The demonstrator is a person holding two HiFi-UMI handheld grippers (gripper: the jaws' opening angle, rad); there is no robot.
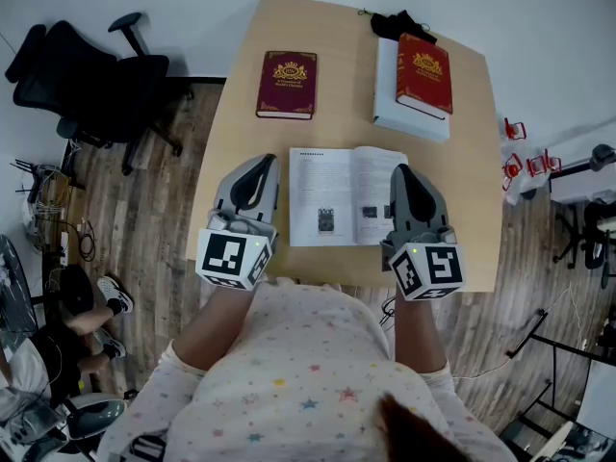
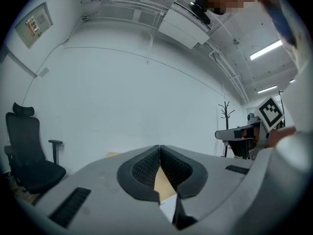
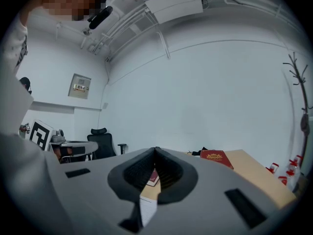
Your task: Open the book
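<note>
An open book (image 1: 345, 196) lies flat on the wooden table (image 1: 462, 229), its white printed pages facing up. My left gripper (image 1: 260, 166) hangs just left of the book, jaws shut with nothing between them; its own view shows the pads (image 2: 146, 168) meeting at the tips. My right gripper (image 1: 402, 173) sits over the book's right edge, also shut and empty, its pads (image 3: 168, 173) touching. A strip of white page (image 3: 146, 207) shows below the right jaws.
A dark red closed book (image 1: 287, 84) lies at the table's far left. A red book (image 1: 424, 72) rests on a white box (image 1: 395, 99) far right, with a black object (image 1: 402, 24) behind. A black office chair (image 1: 87, 80) stands left of the table.
</note>
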